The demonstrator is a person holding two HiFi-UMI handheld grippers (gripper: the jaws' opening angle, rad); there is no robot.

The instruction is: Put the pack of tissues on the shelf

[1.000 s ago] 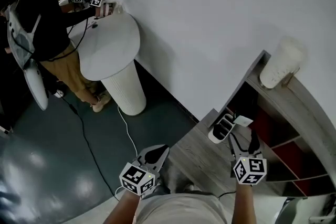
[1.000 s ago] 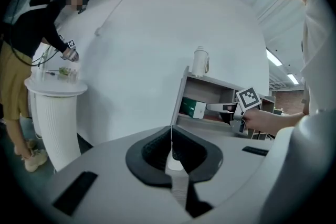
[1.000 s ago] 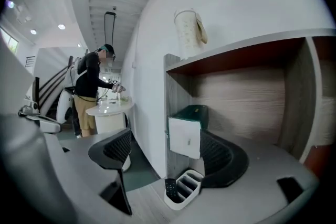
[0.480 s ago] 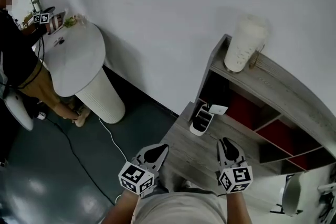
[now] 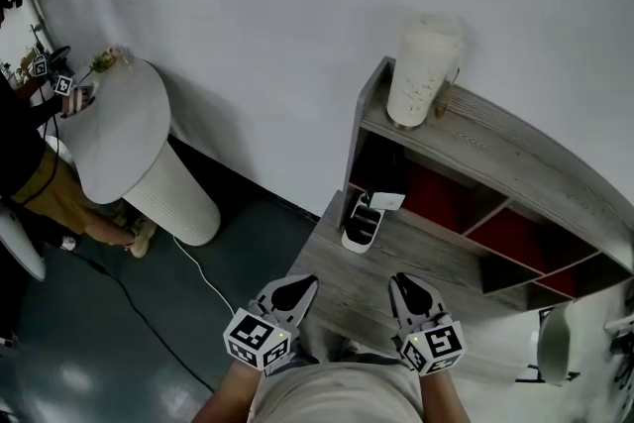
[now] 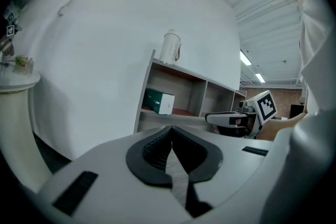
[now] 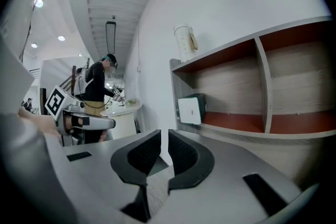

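Head view | tissue pack [image 5: 362, 225] on shelf [image 5: 495, 154] | axis front-back | white end fwd

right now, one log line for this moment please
tissue pack: on shelf, left compartment | left gripper: shut, empty | right gripper: closing shut, empty | both apart from pack

Right gripper [image 7: 164, 138] in foreground: we note jaws drawn together to thin slit, nothing between. Ahead, wooden shelf [image 7: 261, 81]; pack of tissues [image 7: 191, 109] upright in leftmost compartment. Pale container [image 7: 185, 42] on shelf top. At left we see left gripper [image 7: 107, 123]; behind it, person [image 7: 94, 86] at round white table [image 7: 123, 108].
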